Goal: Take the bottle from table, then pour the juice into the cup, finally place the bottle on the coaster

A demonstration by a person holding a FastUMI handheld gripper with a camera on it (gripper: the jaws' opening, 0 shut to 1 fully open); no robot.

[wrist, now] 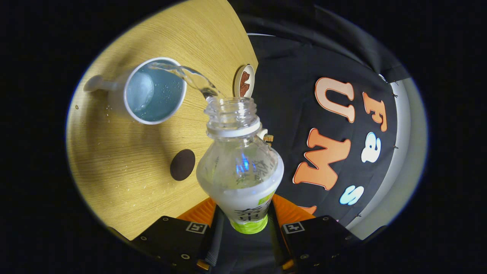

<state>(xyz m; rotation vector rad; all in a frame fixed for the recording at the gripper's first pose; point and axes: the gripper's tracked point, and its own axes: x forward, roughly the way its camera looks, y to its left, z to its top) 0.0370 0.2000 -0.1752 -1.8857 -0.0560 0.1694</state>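
Note:
My gripper (243, 213) is shut on a clear plastic bottle (239, 167) with a white and green label, held between the fingers and tilted toward the cup. Its cap is off, and a clear stream of liquid (194, 78) arcs from the open neck (232, 112) into a white mug (154, 91) standing on the wooden table (125, 171). The mug holds liquid and its handle points away from the bottle. A round white coaster with a brown pattern (244, 80) lies near the table's edge, beyond the bottle's neck.
A dark brown round disc (182, 164) lies on the table beside the bottle. Small droplets speckle the wood around the mug. The table's edge runs just past the coaster, with the booth's black cloth wall beyond.

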